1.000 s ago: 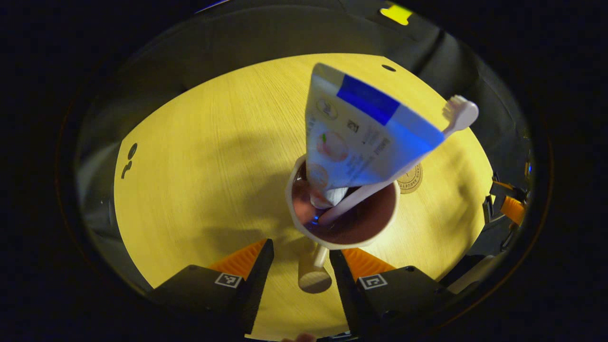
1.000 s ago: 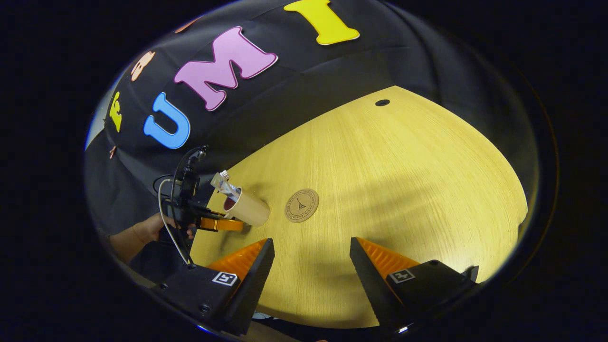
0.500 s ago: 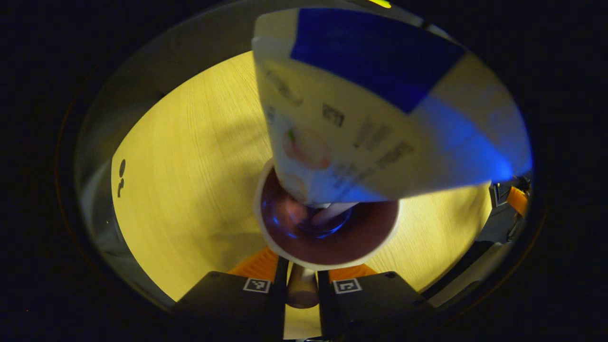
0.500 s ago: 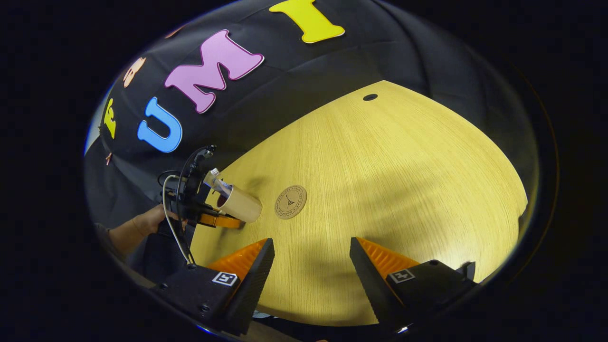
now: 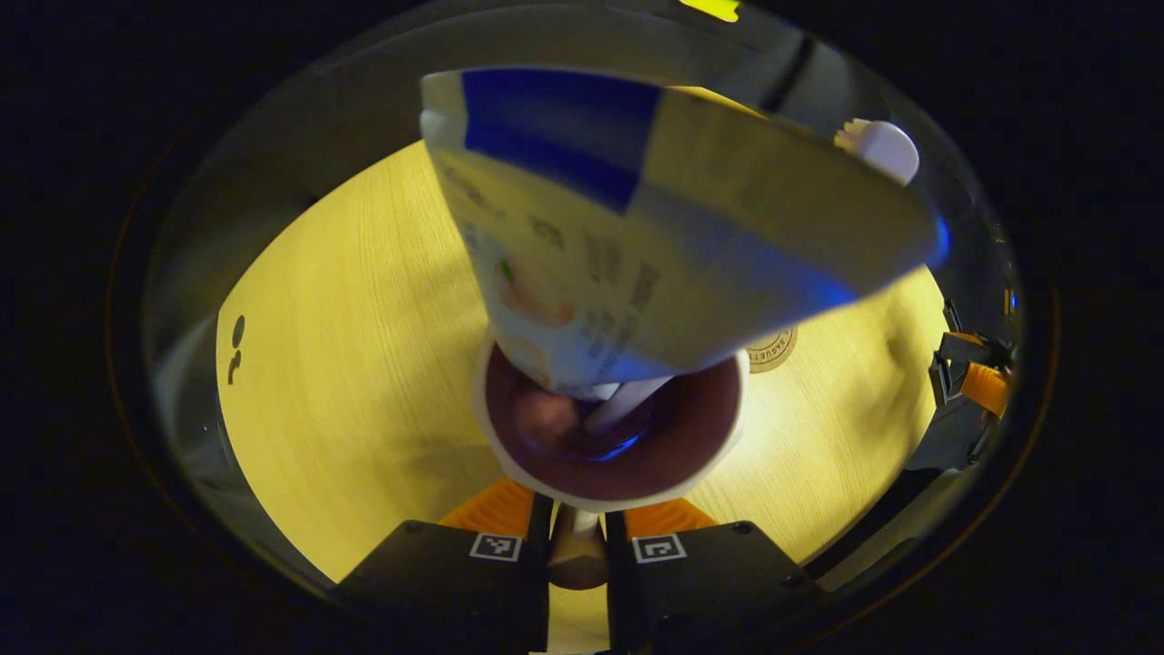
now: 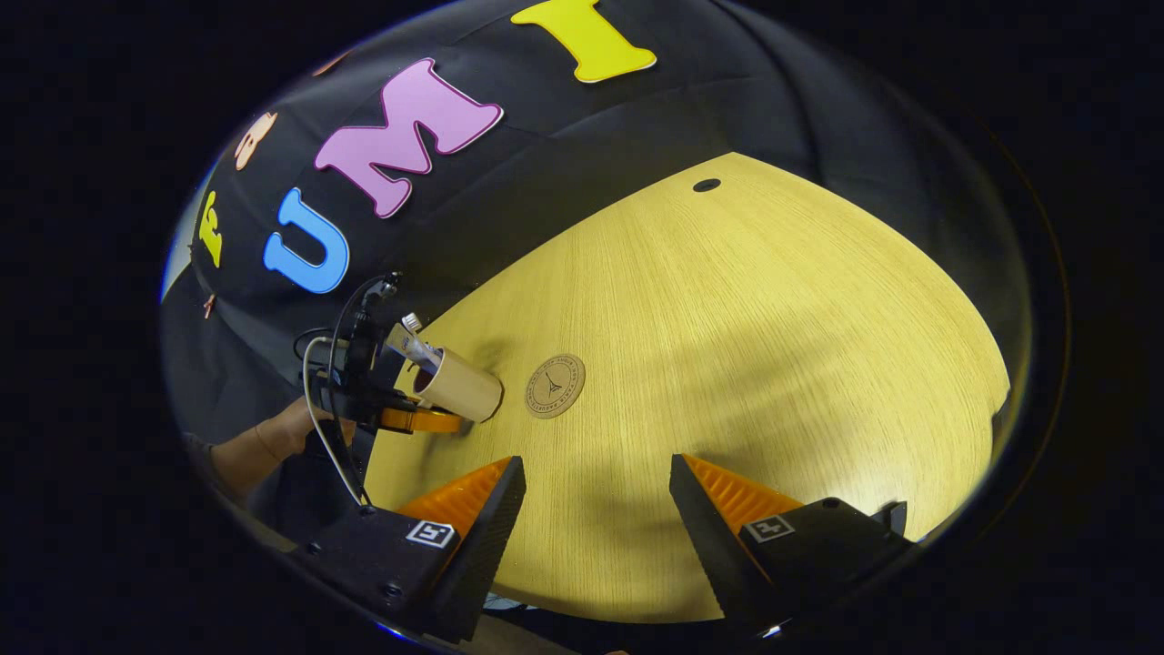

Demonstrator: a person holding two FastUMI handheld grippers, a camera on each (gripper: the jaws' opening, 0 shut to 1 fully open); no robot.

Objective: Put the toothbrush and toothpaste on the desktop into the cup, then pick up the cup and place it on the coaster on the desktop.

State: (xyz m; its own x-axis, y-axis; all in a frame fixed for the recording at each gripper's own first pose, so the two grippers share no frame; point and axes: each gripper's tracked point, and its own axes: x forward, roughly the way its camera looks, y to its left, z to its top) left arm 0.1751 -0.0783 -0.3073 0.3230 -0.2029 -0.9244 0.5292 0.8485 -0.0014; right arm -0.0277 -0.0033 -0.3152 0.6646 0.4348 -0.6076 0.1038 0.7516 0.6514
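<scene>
Your left tongs, wide apart a second ago, now clamp cup by its handle. Toothpaste and toothbrush stand inside cup. Coaster lies just beside cup on tabletop, bare. Your right tongs hang open, empty, well apart from cup. Loading judged complete; lift and transfer to coaster remain.

Toothpaste, toothbrush in cup
</scene>
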